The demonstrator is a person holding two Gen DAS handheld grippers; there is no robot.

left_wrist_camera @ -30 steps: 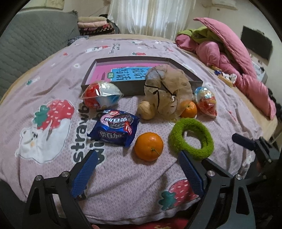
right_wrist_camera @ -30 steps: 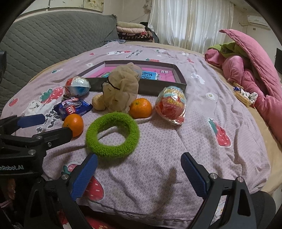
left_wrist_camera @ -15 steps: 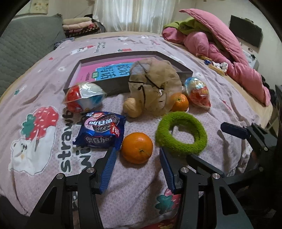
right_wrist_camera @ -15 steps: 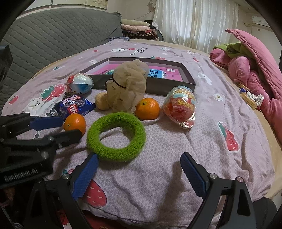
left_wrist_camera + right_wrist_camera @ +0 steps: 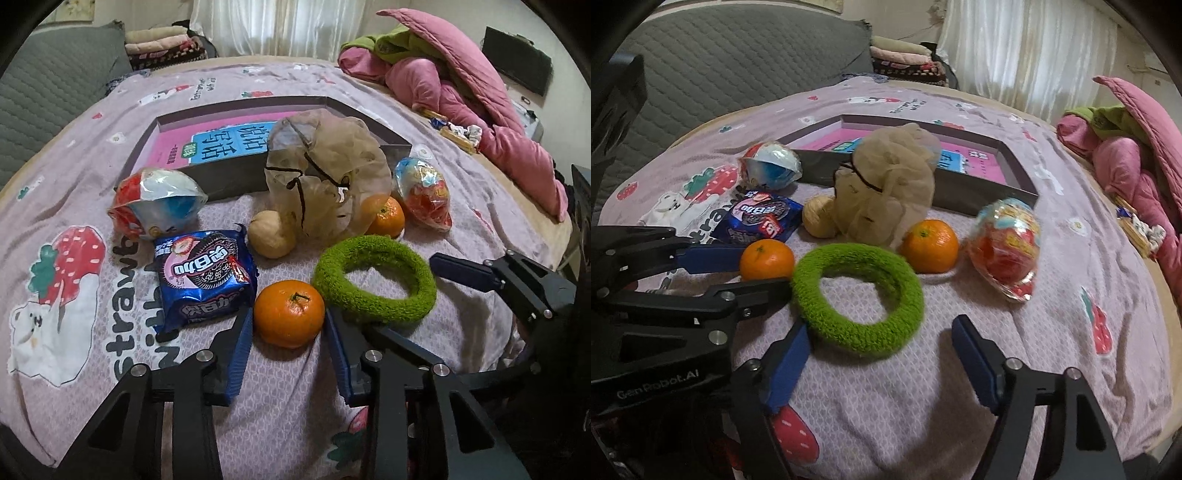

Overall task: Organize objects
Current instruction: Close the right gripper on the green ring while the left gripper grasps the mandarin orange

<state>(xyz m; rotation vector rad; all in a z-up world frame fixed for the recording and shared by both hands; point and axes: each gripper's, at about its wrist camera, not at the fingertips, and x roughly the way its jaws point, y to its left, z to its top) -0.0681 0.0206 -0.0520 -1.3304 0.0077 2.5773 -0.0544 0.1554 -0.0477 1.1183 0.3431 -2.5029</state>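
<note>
A near orange (image 5: 289,313) lies on the bed between the blue pads of my left gripper (image 5: 288,332), which stand close on both sides of it; I cannot tell if they touch it. It also shows in the right wrist view (image 5: 767,259). My right gripper (image 5: 882,365) is open and empty just in front of the green fuzzy ring (image 5: 857,297). Behind lie a second orange (image 5: 930,245), a blue cookie packet (image 5: 205,275), a walnut (image 5: 271,236), a tan mesh bag (image 5: 325,177), two wrapped toy eggs (image 5: 157,205) (image 5: 1006,242) and the open dark box (image 5: 218,181).
The things lie on a lilac strawberry-print bedspread (image 5: 74,280). A pink quilt (image 5: 461,85) is heaped at the far right, a grey headboard (image 5: 720,70) at the left. The bed's front edge is just below both grippers.
My left gripper moved forward and its jaws narrowed around the near orange. My right gripper moved forward toward the green ring and stayed open.
</note>
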